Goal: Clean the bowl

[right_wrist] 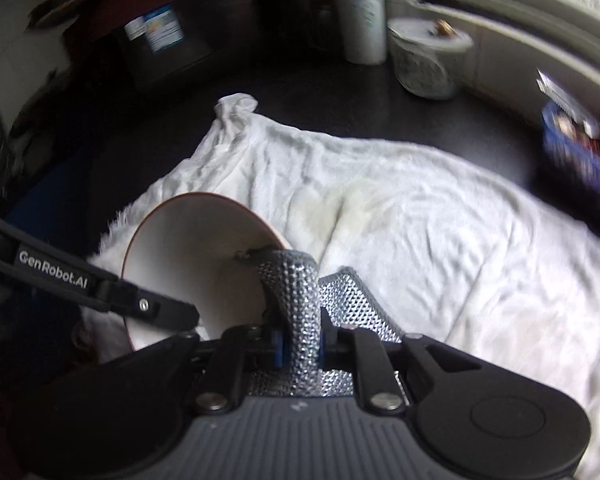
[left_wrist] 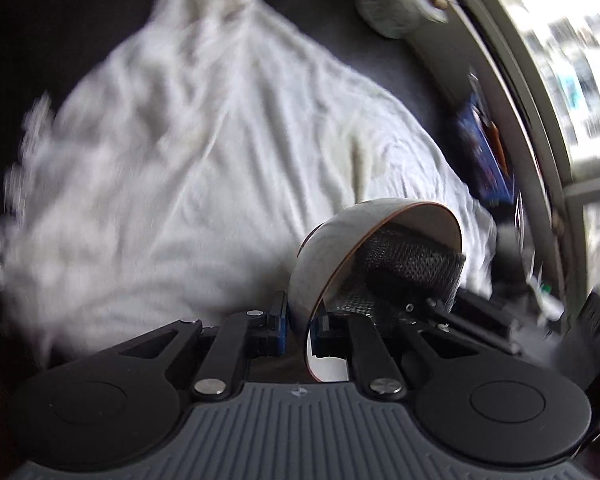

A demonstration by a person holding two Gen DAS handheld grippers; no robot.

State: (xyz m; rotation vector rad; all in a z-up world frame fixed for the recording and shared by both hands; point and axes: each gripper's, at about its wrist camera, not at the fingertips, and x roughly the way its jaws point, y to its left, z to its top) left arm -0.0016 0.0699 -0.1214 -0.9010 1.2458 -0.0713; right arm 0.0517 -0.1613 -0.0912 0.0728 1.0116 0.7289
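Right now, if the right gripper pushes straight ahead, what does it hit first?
Probably the white towel. The right gripper, shut on the mesh scrubber, points past the bowl, which sits to its left. Depth is unclear; the scrubber's tip may already be touching the bowl's rim.

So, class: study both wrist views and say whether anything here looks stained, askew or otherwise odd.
The white towel spread on the dark counter is rumpled and shows a yellowish stain near its middle. The bowl is tipped on its side, but only because the left hand-held gripper holds its rim for scrubbing.
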